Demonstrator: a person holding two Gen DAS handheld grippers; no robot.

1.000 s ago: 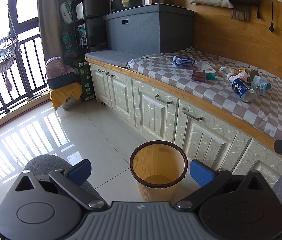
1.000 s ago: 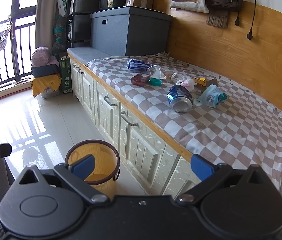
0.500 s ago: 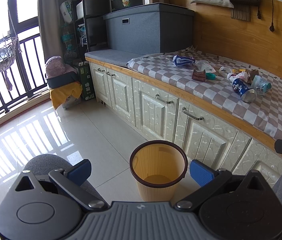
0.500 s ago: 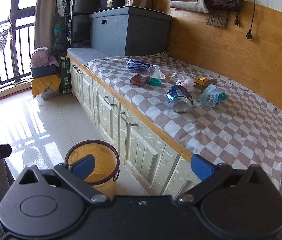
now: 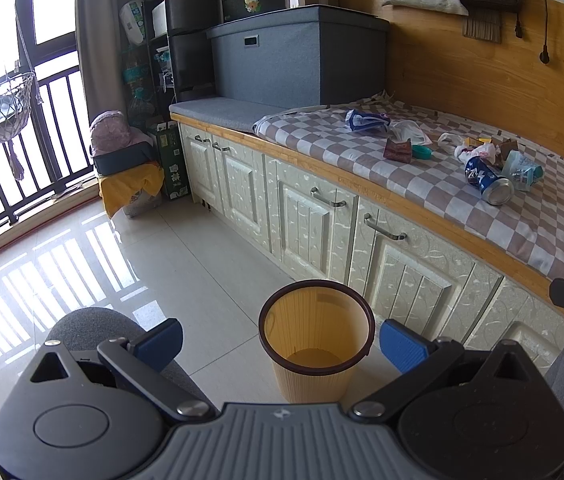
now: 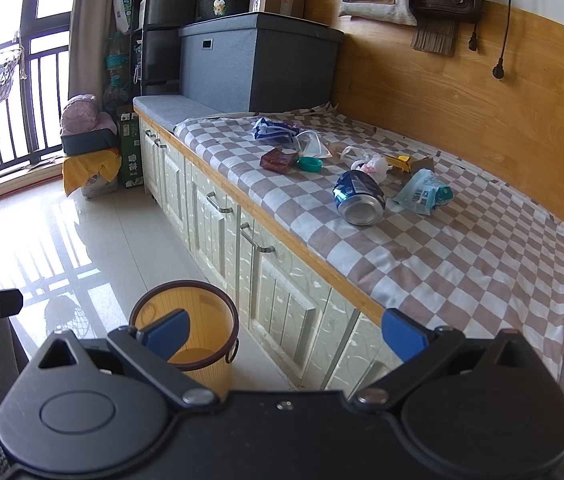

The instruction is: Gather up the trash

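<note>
Nothing has moved since earlier | both tongs, left (image 5: pixel 280 340) and right (image 6: pixel 285 328), gape empty | we judge the dented can (image 6: pixel 359 198) light, slippery; pinch mid-body.

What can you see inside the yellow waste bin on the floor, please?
The waste bin looks empty: only its ribbed inner wall and bare bottom show. In the right wrist view the right gripper's finger covers part of the inside.

My right gripper (image 6: pixel 283 334) hangs wide open and empty above the floor. A crushed blue can (image 6: pixel 358 198) lies mid-cloth on the checkered cloth (image 6: pixel 461 256); the yellow wastebasket (image 6: pixel 184 334) stands beside the cabinets (image 6: pixel 282 280).
</note>
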